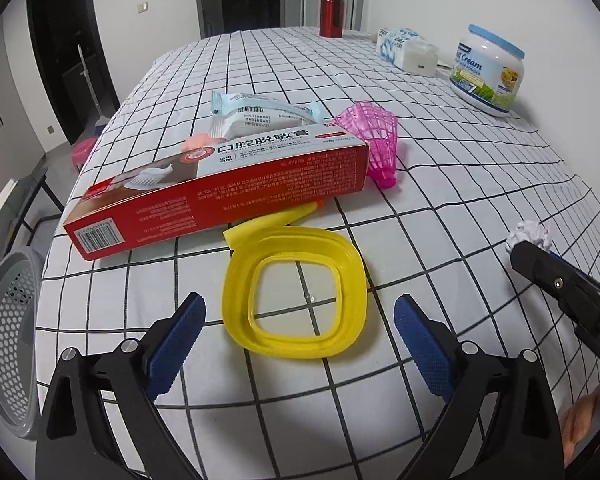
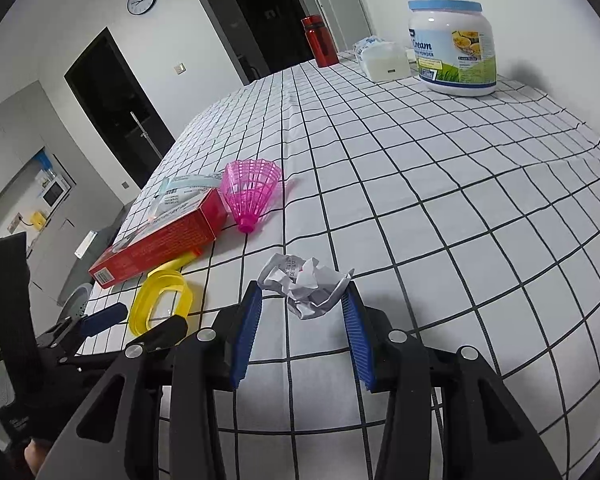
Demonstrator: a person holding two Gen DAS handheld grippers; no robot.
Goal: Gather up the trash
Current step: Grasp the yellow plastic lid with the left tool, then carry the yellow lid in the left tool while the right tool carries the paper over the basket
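A yellow plastic ring (image 1: 236,280) lies flat on the checked tablecloth (image 1: 420,200). My left gripper (image 1: 300,304) hangs open just over it, one blue pad on either side and neither touching. Behind the ring lie a red toothpaste box (image 1: 220,192), a pink plastic shuttlecock (image 1: 374,136) and a pale blue snack wrapper (image 1: 260,114). My right gripper (image 2: 303,285) is shut on a crumpled white paper ball (image 2: 308,288), which sits between its fingertips just above the cloth. The left wrist view shows that paper ball (image 1: 530,234) at its right edge.
A grey perforated basket (image 1: 8,320) stands below the table's left edge. At the far end of the table are a milk powder jar (image 1: 488,68), a tissue pack (image 1: 404,46) and a red bottle (image 1: 332,10). The cloth to the right is bare.
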